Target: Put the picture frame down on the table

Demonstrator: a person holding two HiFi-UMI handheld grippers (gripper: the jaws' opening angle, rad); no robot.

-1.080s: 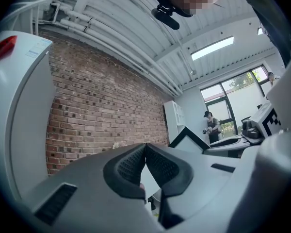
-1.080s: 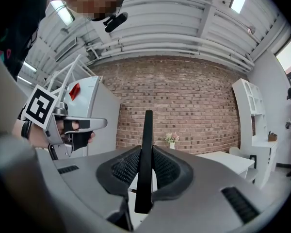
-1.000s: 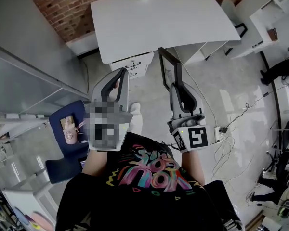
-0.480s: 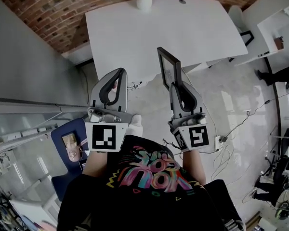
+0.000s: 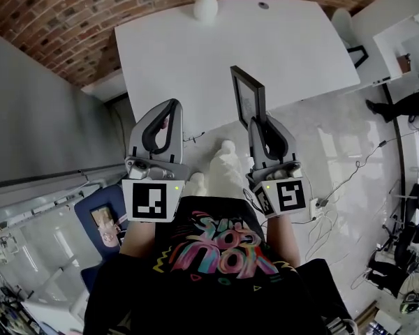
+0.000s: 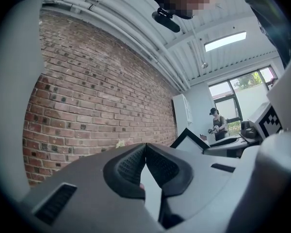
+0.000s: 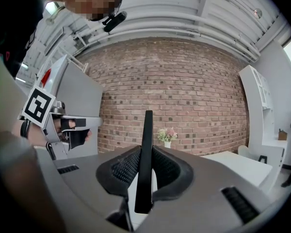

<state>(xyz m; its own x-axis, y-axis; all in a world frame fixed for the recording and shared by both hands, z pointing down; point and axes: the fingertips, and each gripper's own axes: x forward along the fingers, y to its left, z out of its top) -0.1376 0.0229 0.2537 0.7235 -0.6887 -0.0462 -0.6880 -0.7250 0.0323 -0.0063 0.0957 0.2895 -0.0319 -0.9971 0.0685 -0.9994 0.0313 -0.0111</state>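
A black picture frame [image 5: 248, 95] stands upright in my right gripper [image 5: 257, 119], whose jaws are shut on its lower edge. In the right gripper view the picture frame [image 7: 145, 154] shows edge-on between the ribbed pads. It hangs over the near edge of the white table [image 5: 195, 47]. My left gripper [image 5: 169, 109] is held level beside it at the table's near edge; its jaws meet at the tips with nothing between them, as the left gripper [image 6: 145, 147] view shows. The frame's corner [image 6: 186, 139] peeks in from the right there.
A white vase [image 5: 205, 5] with greenery stands at the table's far edge against the brick wall [image 5: 70, 12]. A blue chair [image 5: 101, 215] sits at lower left. Cables and a power strip [image 5: 315, 206] lie on the floor at right; white shelving [image 5: 398, 26] stands at upper right.
Both grippers have moved forward toward the table with the frame held upright. The table has come closer; the frame now stands over its near edge instead of over the floor.
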